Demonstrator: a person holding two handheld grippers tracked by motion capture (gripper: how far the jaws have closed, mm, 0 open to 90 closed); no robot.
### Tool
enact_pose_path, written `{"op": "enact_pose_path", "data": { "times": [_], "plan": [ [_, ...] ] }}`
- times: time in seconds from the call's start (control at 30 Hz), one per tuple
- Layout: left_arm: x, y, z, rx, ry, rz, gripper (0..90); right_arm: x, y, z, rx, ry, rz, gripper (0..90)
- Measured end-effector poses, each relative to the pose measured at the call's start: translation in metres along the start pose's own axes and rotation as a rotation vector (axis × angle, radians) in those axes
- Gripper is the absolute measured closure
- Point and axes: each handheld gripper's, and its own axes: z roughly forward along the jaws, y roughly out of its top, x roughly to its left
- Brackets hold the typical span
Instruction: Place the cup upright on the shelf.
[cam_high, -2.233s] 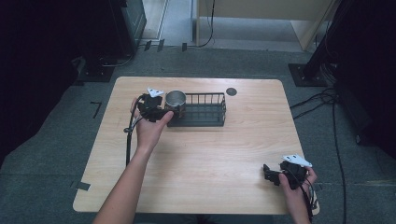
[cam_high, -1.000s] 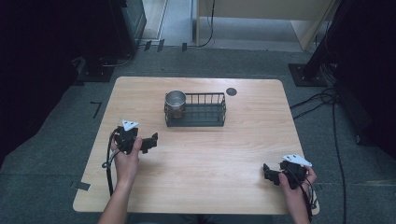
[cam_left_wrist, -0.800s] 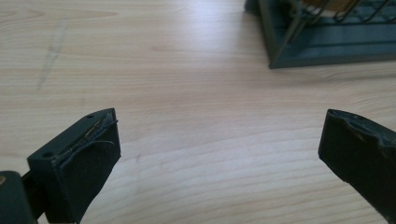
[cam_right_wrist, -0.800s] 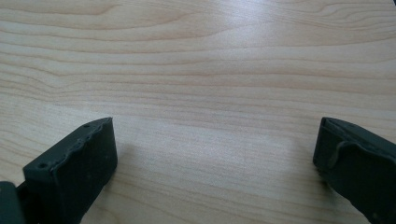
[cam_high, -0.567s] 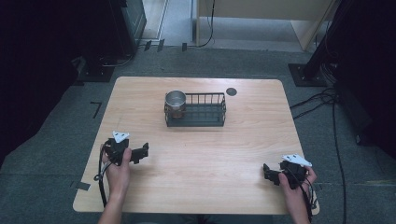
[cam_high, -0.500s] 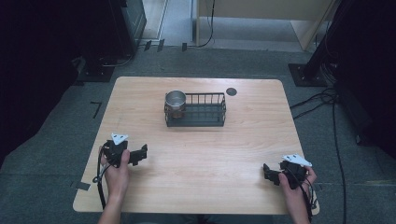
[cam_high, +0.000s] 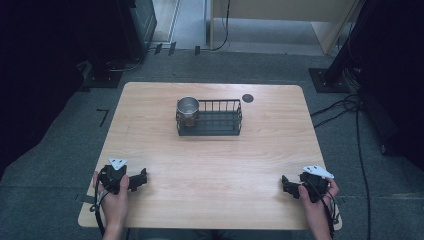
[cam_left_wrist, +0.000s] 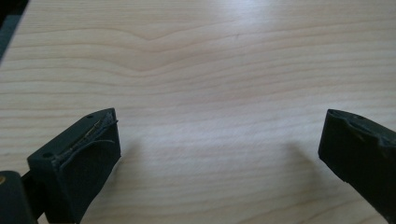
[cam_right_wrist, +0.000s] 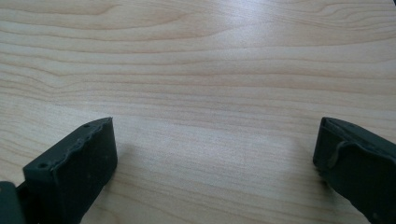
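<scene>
We have drawn our left gripper (cam_high: 134, 181) back from the metal cup (cam_high: 188, 106) now standing in the wire basket (cam_high: 210, 122), both grippers' fingers wide and empty over the table (cam_high: 220, 165), right gripper (cam_high: 291, 185) parked, so placing looks done

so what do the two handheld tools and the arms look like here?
Both tools are black. The left tool and right tool each carry a pale three-cornered plate on top and trail a black cable. Their blocky jaws have screw holes near the tips. The forearms are bare, with no sleeves visible.
</scene>
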Motion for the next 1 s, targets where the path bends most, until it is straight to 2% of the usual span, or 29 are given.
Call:
{"op": "enact_pose_path", "data": {
  "times": [0.03,0.07,0.23,0.4,0.6,0.83,1.0],
  "plan": [
    [0.000,0.000,0.000,0.000,0.000,0.000,0.0,0.000,0.000,0.000,0.000,0.000,0.000,0.0],
    [0.003,-0.004,-0.001,0.004,0.022,0.016,0.0,0.000,0.000,0.000,0.000,-0.001,0.000,0.0],
    [0.012,-0.010,-0.006,-0.003,0.025,0.023,0.0,0.000,0.000,0.000,-0.001,0.000,0.000,0.0],
    [0.022,-0.016,-0.010,0.002,-0.033,0.030,0.0,0.000,0.000,0.000,-0.001,0.000,0.000,0.0],
    [0.026,-0.020,-0.013,0.008,-0.055,0.039,0.0,0.000,0.000,0.000,-0.001,0.000,0.000,0.0],
    [0.022,-0.021,-0.014,0.007,-0.034,0.012,0.0,0.000,0.000,0.000,-0.001,0.000,0.000,0.0],
    [0.016,-0.021,-0.014,0.007,0.014,-0.036,0.0,0.000,0.000,0.000,-0.001,0.000,0.000,0.0]
  ]
}}
